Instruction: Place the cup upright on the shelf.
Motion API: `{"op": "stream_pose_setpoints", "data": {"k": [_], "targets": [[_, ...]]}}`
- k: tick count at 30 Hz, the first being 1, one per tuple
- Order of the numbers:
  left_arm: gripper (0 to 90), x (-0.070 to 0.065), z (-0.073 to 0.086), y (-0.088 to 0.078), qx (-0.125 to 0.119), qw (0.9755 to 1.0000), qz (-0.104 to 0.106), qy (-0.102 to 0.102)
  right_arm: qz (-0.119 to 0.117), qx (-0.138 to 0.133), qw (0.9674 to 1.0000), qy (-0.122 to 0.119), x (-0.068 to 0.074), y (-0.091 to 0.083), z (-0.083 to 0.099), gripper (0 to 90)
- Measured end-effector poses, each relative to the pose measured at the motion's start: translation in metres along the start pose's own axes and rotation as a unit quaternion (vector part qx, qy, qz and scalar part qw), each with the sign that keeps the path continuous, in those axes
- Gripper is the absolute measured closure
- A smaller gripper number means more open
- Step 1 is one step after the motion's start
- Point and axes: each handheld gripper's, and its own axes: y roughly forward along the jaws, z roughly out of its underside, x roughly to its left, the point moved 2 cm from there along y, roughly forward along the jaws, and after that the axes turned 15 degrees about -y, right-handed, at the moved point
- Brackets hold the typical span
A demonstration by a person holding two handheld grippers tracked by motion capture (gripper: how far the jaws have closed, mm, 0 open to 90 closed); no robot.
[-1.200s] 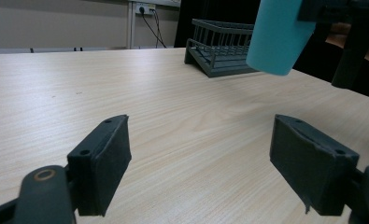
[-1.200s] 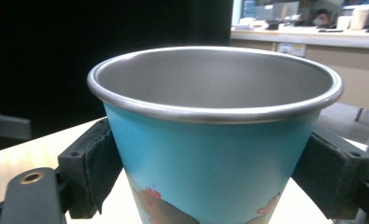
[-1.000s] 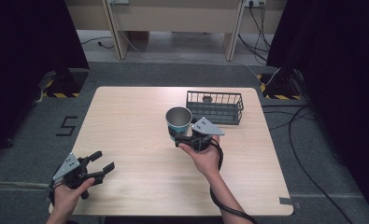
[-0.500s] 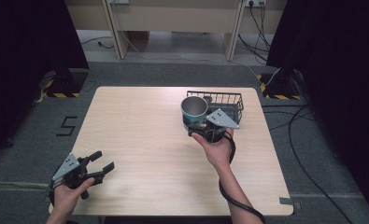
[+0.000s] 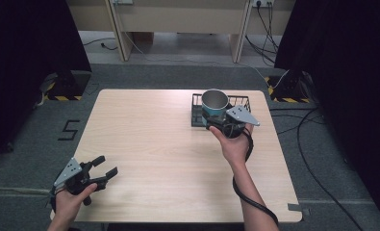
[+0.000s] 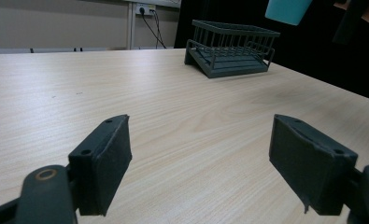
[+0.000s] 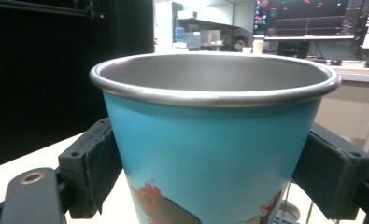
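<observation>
High view: right hand-held gripper (image 5: 215, 123) clamps an upright, empty cup (image 5: 214, 103) above the wire basket (image 5: 196, 115); left hand-held gripper (image 5: 106, 169) gapes, holding nothing.

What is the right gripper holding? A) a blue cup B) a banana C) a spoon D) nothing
A: the right gripper has its two black jaws pressed against the sides of the blue cup, which is held upright over the wire basket.
</observation>
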Motion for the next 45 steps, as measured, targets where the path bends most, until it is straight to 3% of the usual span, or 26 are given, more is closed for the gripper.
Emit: {"op": "stream_pose_setpoints", "data": {"k": [22, 36, 45], "targets": [[20.5, 0.000, 0.000, -0.001, -0.003, 1.0000, 0.001, -0.003, 0.036, 0.020, 0.9991, 0.011, -0.030, 0.014, 0.004, 16.3], [20.5, 0.001, 0.000, -0.001, -0.003, 1.0000, 0.001, -0.005, 0.064, 0.040, 0.9969, 0.021, -0.061, 0.035, 0.002, 16.3], [20.5, 0.001, 0.000, -0.001, -0.004, 1.0000, 0.001, -0.006, 0.072, 0.054, 0.9957, 0.018, -0.070, 0.049, 0.003, 16.3]]}}
